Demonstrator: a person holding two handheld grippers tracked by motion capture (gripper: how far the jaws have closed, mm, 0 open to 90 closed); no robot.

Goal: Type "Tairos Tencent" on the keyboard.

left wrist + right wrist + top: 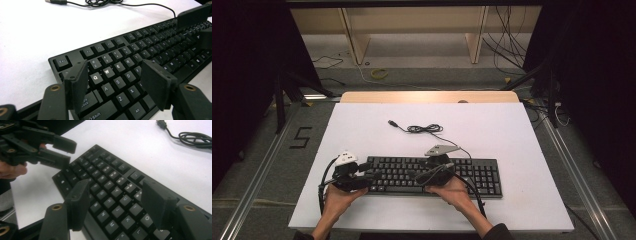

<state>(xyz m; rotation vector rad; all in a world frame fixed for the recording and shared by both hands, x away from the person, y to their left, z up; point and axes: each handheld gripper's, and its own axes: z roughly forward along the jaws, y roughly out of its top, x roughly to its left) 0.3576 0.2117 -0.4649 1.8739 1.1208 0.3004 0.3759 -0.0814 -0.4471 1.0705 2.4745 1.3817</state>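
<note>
Spanning the view, the white table (362,125) carries a black keyboard (482,175) lying flat at its six o'clock edge, long side parallel to the person's side. Its cable (424,129) is coiled at twelve o'clock of the keyboard, with the USB plug (392,122) loose on the table at the coil's ten o'clock. The left gripper (364,172) hangs over the keyboard's nine o'clock end, jaws apart, nothing between them; in the left gripper view the Q, W, A and S keys lie below the gap. The right gripper (422,176) hangs over the middle of the keyboard, jaws likewise apart and empty, clear of the keys. Judgement: the keyboard appears set down and released, or not yet taken up. A next move would call for each gripper to close on a keyboard edge, not the keycaps, both together to keep it level.
</note>
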